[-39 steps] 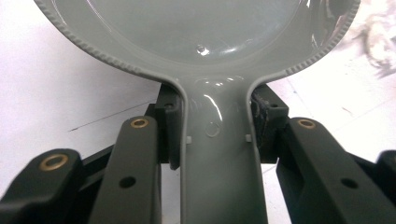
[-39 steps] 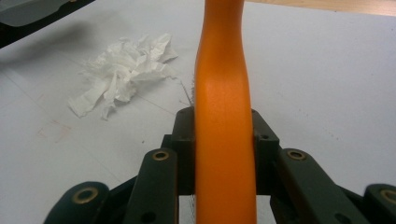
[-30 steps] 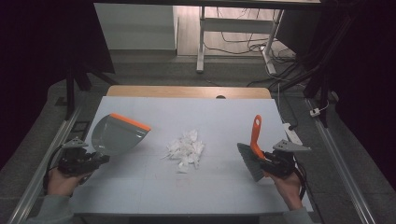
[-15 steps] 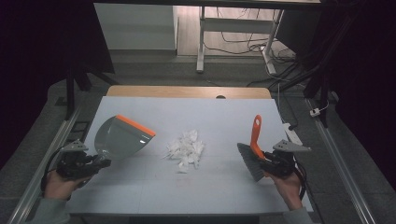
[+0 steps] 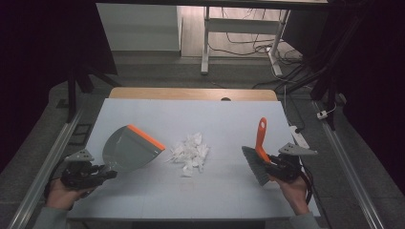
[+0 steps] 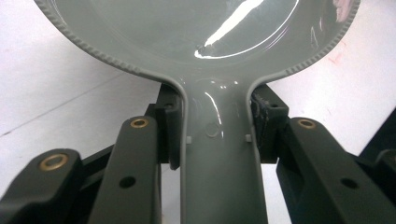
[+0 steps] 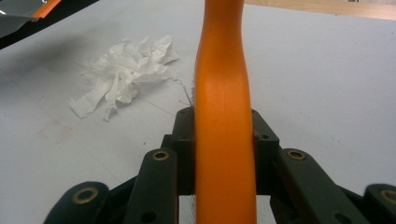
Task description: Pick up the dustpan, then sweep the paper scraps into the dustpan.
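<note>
On the table (image 5: 143,109), in the middle, sits a little heap of torn white paper (image 5: 190,152). I want to sweep it into the dustpan (image 5: 129,149) with the brush (image 5: 258,155).

My left gripper (image 5: 102,172) is closed tight on the grey handle of the dustpan; in the left gripper view both black jaws press on the handle's two sides (image 6: 217,154). My right gripper (image 5: 270,164) is closed tight on the orange brush handle (image 7: 223,116), with the jaws squeezing it from both sides.

The dustpan is at the left of the table, just beside the paper but not touching it. Its long line runs from my left hand (image 5: 62,193) up and to the right, and its orange lip (image 5: 145,137) points at the heap. I think the lip is lifted a bit off the table (the high view is too small to be sure).

The brush is at the right, well apart from the paper. Its handle points away from me, toward the far side of the table, and leans a little. The grey bristles (image 5: 253,164) slant down toward me.

What could go wrong? If the lip stays up, paper could slide under the pan. If I sweep too fast, the light scraps could fly off or spread out. If the brush twists in the jaws, the bristles could miss the heap. The pan could also bump the paper and push it away.
</note>
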### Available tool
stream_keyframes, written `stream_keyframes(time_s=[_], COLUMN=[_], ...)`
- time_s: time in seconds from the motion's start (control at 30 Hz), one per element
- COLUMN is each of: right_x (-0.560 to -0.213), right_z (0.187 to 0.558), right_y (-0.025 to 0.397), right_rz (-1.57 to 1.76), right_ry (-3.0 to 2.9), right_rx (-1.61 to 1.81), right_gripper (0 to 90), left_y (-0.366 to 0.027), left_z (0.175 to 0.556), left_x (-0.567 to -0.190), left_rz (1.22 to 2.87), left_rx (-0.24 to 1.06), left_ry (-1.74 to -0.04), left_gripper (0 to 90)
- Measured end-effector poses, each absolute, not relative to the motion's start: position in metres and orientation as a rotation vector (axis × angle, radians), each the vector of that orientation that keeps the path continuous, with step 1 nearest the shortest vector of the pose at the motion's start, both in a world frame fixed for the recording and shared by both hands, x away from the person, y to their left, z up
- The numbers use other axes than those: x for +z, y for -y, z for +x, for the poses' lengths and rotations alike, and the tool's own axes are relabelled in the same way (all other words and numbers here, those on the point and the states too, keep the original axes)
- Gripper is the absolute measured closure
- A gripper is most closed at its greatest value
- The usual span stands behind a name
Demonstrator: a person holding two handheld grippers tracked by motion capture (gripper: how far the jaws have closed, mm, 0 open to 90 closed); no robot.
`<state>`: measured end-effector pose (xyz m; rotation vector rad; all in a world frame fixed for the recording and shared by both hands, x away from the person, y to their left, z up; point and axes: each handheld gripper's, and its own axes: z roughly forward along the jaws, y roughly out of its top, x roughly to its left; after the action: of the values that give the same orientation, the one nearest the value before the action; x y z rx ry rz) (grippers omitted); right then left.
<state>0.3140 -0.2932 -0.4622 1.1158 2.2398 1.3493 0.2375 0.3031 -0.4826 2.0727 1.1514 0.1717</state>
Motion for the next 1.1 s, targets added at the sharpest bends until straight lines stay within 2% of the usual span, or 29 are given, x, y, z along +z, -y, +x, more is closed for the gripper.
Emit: stream_keyframes(time_s=[0.47,1.1], right_x=[-0.462,-0.462], right_z=[0.314,0.315], right_y=[0.293,0.285], right_rz=[1.11,1.093], right_ry=[-2.239,-2.249], right_rx=[1.347,1.349], right_gripper=[70.0,70.0], left_y=[-0.288,-0.28], left_z=[0.234,0.228], left_x=[-0.486,-0.492], left_rz=[2.176,2.252], left_rx=[0.136,0.083], left_ry=[-1.032,-0.975], left_gripper=[62.1,62.1])
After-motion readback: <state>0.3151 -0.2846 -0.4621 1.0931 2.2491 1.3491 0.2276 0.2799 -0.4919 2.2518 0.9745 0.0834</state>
